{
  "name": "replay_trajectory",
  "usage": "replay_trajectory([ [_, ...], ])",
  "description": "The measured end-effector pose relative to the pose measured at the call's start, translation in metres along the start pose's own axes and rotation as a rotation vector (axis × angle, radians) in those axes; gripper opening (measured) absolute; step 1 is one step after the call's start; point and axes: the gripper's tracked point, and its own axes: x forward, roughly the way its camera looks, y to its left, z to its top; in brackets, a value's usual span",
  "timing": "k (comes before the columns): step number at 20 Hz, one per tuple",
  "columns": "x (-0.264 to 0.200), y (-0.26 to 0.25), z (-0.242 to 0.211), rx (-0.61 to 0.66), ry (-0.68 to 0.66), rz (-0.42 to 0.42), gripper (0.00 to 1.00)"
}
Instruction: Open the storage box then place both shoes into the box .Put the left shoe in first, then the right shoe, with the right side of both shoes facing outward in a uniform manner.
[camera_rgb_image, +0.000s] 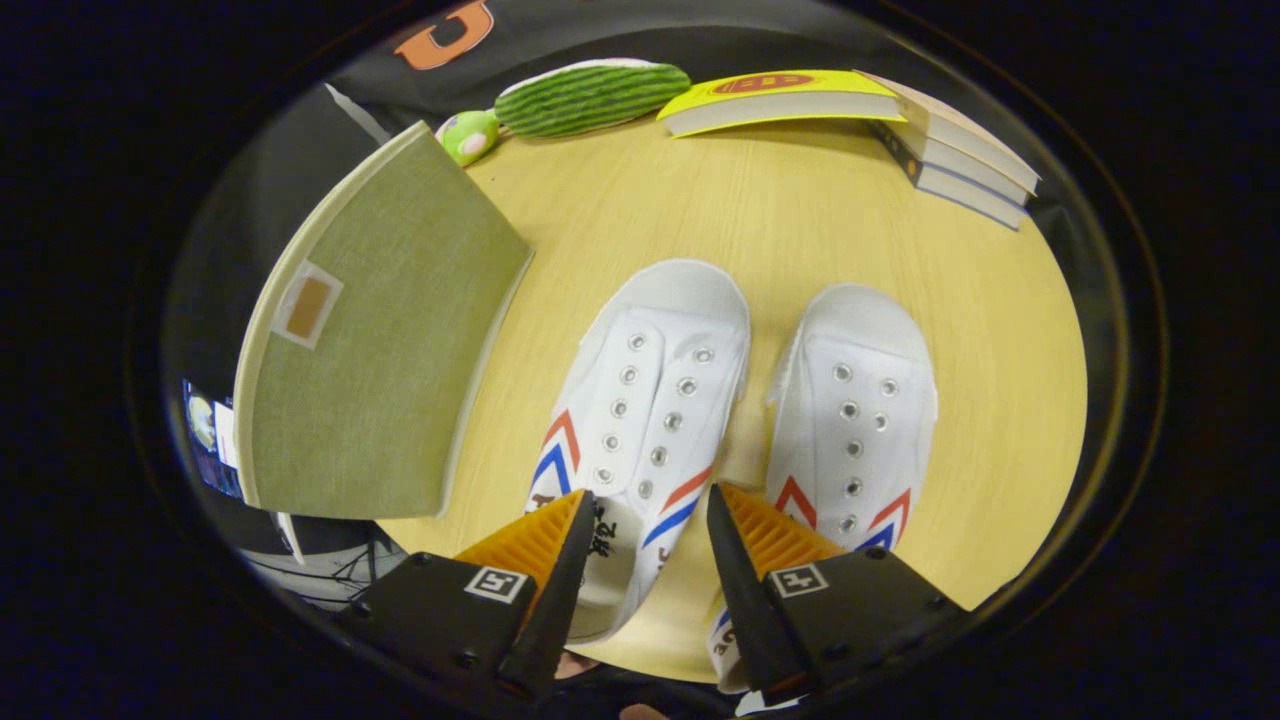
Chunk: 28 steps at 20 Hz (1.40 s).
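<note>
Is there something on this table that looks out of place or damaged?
Nothing stands out. The two white shoes lie side by side, toes away from the open hand-held gripper. The green storage box is closed; the books are stacked.

Your gripper (648, 545): fingers spread over left shoe (640, 420) | right shoe (855, 430) just beside | box (380, 340) closed, near left shoe

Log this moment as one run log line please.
gripper: open, above left shoe heel | right shoe: beside it on table | storage box: lid closed | shoes: not yet boxed
</note>
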Motion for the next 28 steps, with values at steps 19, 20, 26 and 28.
replay_trajectory([
  [19, -0.03, 0.033, 0.017, 0.263, -0.082, 0.177, 0.07],
  [20, -0.038, 0.037, 0.018, 0.276, -0.09, 0.189, 0.07],
  [26, -0.114, 0.079, 0.013, 0.261, -0.16, 0.252, 0.07],
  [28, -0.149, 0.101, 0.018, 0.216, -0.207, 0.275, 0.07],
])
